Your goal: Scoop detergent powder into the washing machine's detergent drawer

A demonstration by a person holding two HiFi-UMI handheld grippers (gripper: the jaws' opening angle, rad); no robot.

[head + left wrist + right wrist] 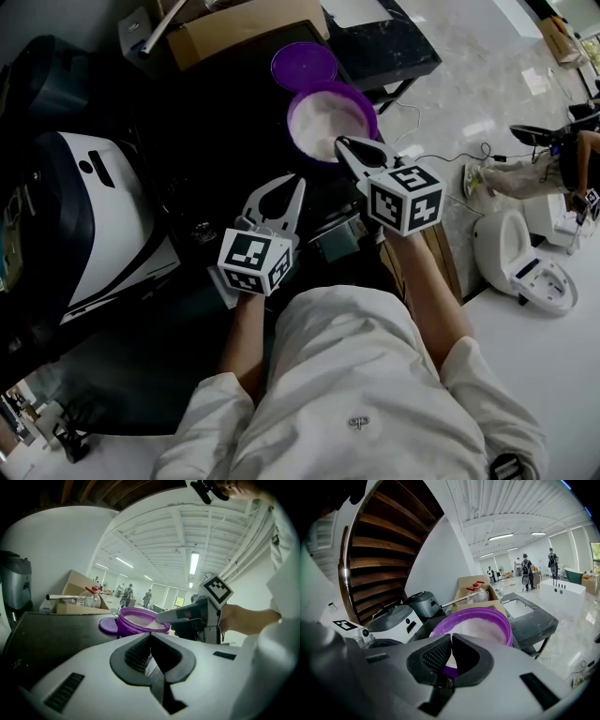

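Observation:
A purple tub point(330, 120) full of white detergent powder stands on the dark worktop point(216, 141), its purple lid point(304, 64) lying just behind it. My right gripper point(340, 142) is shut, its tips at the tub's near rim; the right gripper view shows the tub point(480, 620) just beyond them. No scoop shows. My left gripper point(298, 184) is shut and hangs a little nearer and to the left; the left gripper view shows the tub point(140, 623) and the right gripper point(161, 617). The white washing machine point(89, 220) stands at the left. I cannot make out its drawer.
A cardboard box point(239, 28) sits behind the lid. A dark side table point(384, 42) stands at the back right. White floor units point(520, 258), cables and a person's legs point(525, 173) are on the pale floor at the right. A grey appliance point(423, 603) stands behind the washing machine.

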